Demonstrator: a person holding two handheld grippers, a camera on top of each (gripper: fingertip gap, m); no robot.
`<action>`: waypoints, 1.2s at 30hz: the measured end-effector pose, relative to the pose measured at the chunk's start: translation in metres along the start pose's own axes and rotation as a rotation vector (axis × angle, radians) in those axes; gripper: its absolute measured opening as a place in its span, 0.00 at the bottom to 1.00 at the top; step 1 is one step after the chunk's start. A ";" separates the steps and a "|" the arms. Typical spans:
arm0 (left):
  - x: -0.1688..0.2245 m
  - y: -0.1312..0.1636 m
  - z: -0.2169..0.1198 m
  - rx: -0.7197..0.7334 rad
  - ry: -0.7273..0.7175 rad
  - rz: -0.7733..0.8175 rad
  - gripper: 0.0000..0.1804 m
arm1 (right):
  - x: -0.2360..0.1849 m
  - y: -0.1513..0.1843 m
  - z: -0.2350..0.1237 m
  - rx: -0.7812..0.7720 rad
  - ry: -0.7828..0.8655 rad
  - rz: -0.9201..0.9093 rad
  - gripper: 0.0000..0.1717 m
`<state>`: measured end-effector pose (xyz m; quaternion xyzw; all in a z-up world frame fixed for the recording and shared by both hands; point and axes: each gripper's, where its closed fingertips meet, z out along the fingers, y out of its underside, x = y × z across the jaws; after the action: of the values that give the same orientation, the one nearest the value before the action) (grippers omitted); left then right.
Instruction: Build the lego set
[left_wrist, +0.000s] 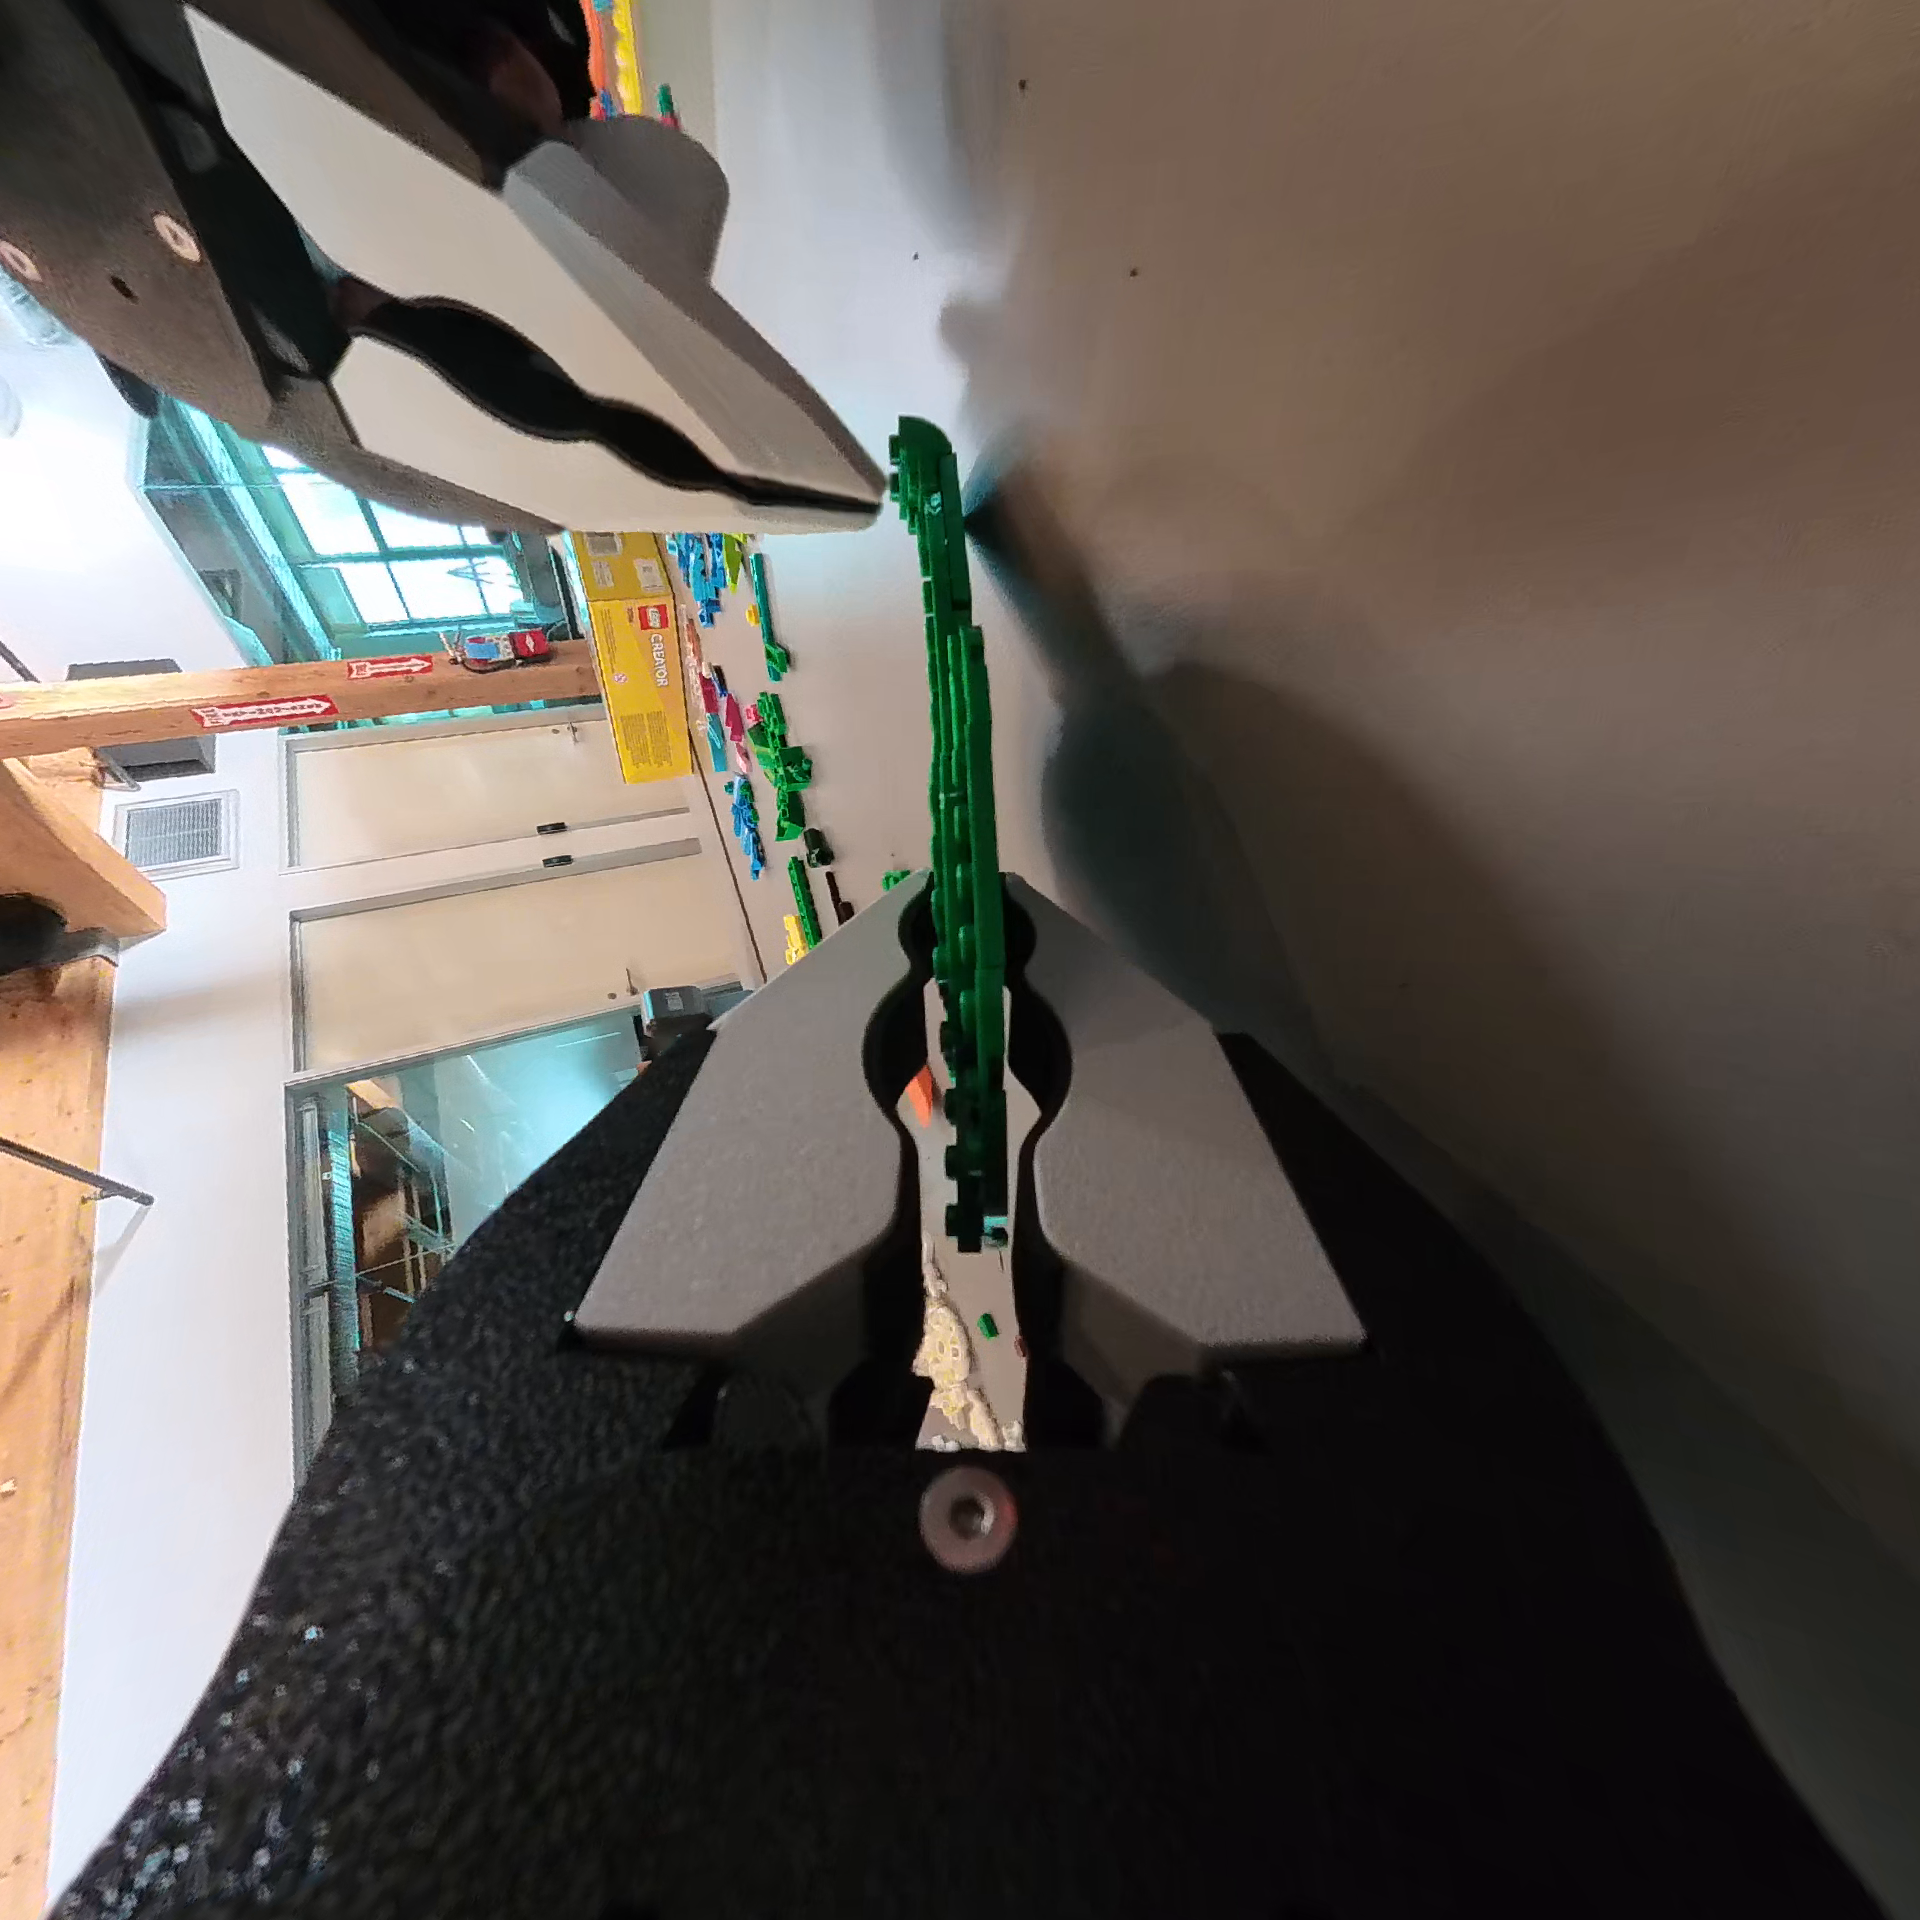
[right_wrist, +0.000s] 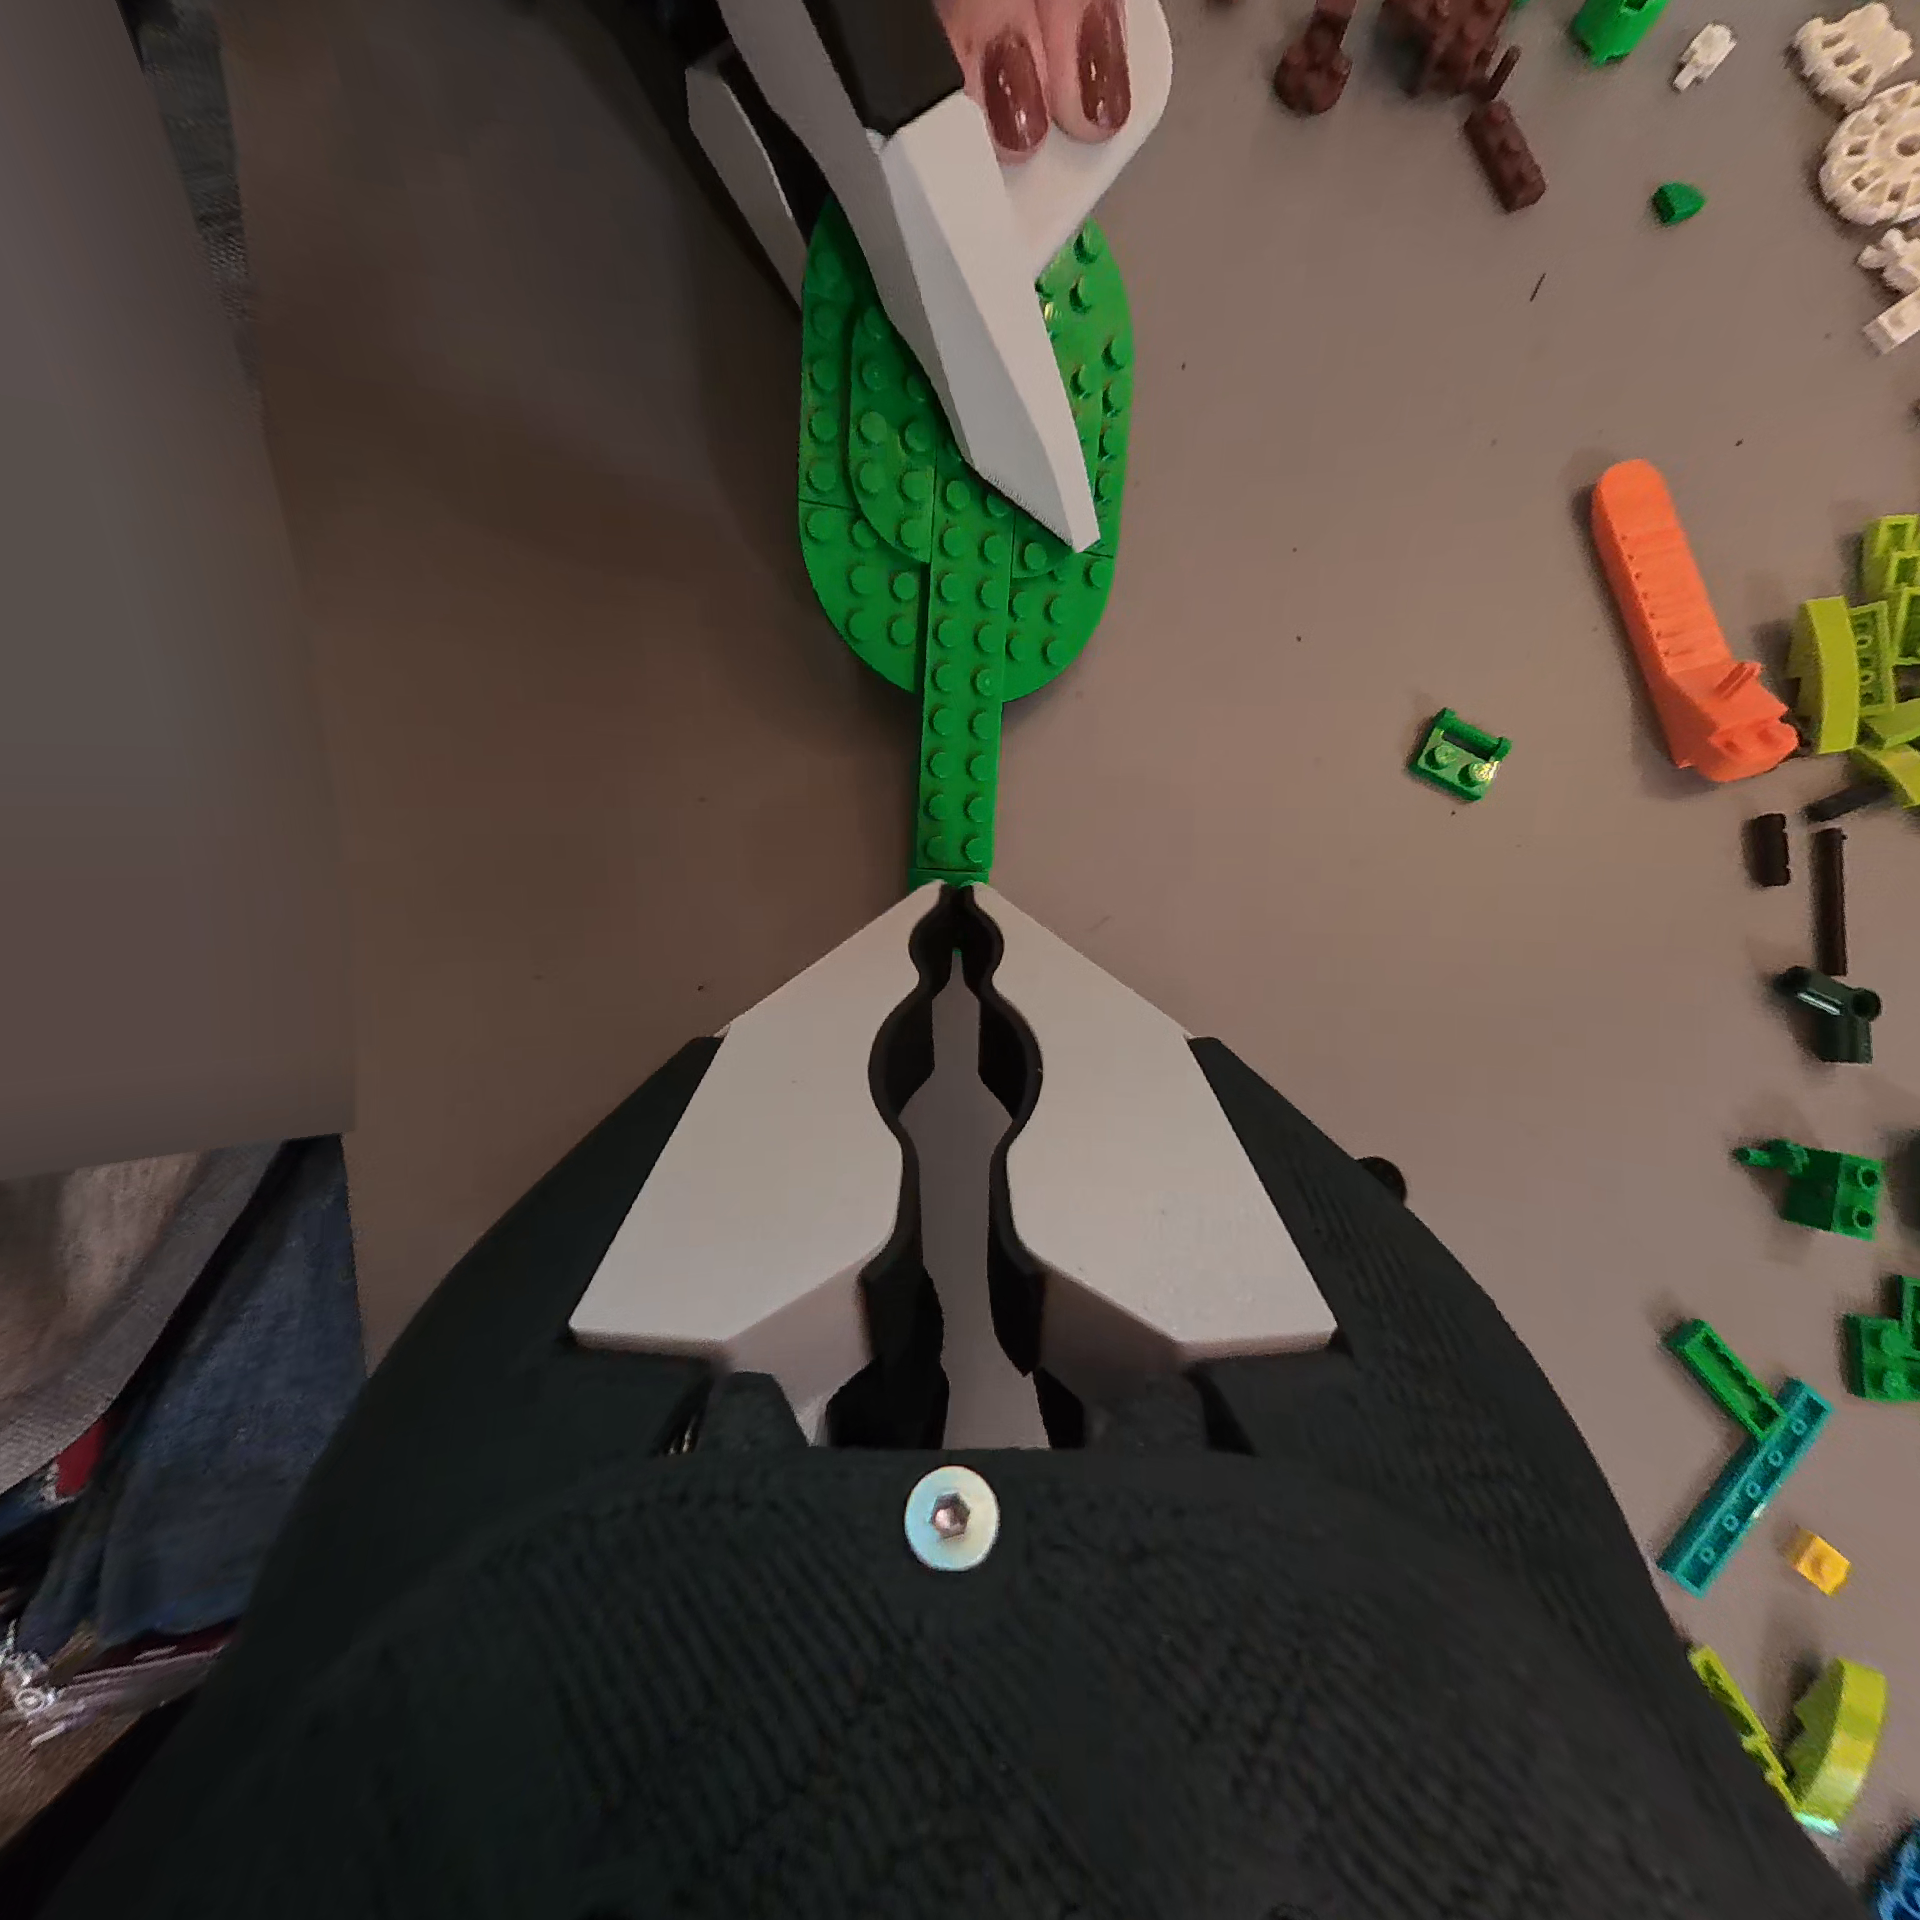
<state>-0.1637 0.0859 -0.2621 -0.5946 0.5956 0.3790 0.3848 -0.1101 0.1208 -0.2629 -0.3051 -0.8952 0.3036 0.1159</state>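
Nearest us, our left gripper (left_wrist: 966, 894) pinches the green brick plate assembly (left_wrist: 956, 727) edge-on, both pads pressed against its faces above the grey table (right_wrist: 1299, 623). Our right gripper (right_wrist: 954, 891) is pressed together, its tips touching the end of the assembly's narrow green strip (right_wrist: 961, 748). Farther off lie an orange brick tool (right_wrist: 1673, 623), loose bricks (right_wrist: 1829, 1195) and a yellow box (left_wrist: 639, 665).

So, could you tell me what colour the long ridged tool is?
Orange; right wrist view shows it best.
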 end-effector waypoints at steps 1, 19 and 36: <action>0.000 0.000 0.000 -0.001 0.000 0.002 0.03 | 0.000 0.001 0.002 -0.010 -0.006 0.000 0.00; -0.001 0.002 0.002 -0.045 0.001 0.046 0.03 | -0.002 0.002 0.006 -0.053 0.071 -0.001 0.00; -0.021 0.009 0.002 -0.016 -0.049 -0.248 0.03 | 0.010 -0.020 -0.024 0.053 0.424 -0.264 0.34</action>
<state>-0.1726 0.0966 -0.2435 -0.6573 0.5048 0.3478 0.4384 -0.1183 0.1260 -0.2315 -0.2391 -0.8747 0.2382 0.3479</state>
